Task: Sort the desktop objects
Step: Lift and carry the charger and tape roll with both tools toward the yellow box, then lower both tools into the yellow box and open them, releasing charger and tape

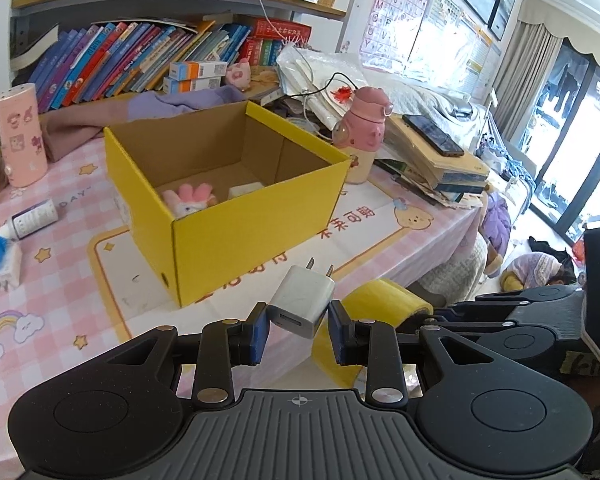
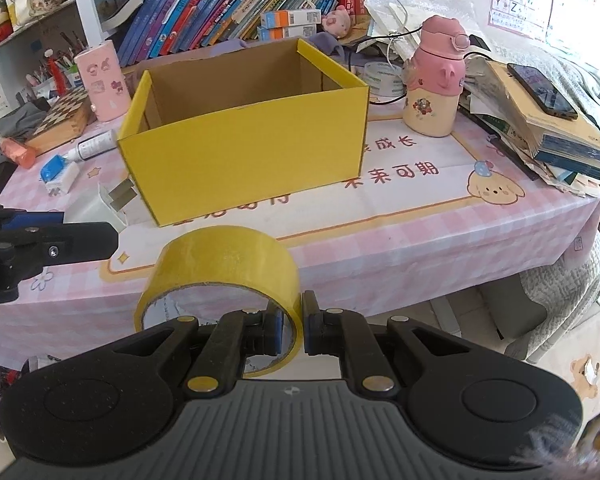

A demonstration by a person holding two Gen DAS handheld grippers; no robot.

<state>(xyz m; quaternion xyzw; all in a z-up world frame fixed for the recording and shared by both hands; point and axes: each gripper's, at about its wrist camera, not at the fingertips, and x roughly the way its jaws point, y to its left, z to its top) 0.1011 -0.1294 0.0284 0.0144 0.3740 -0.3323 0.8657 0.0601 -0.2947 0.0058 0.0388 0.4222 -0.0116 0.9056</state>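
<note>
An open yellow cardboard box [image 1: 256, 216] stands on the pink tablecloth; it also shows in the right wrist view [image 2: 244, 152]. Inside lie a pink plush toy [image 1: 190, 198] and a white block [image 1: 244, 190]. My left gripper [image 1: 298, 328] is shut on a white USB charger plug [image 1: 302, 300], held above the table in front of the box; the plug shows from the side in the right wrist view [image 2: 96, 206]. My right gripper [image 2: 292, 328] is shut on the wall of a yellow tape roll [image 2: 220, 268], held before the box, right of the left gripper.
A small bottle [image 1: 34, 220] and a blue-and-white item [image 1: 0, 260] lie left of the box. A pink cylinder [image 1: 20, 134], a pink water bottle [image 2: 434, 84], a book stack with a phone [image 2: 540, 88] and a clear tape roll [image 2: 384, 78] surround it. The table edge [image 2: 420, 264] runs in front.
</note>
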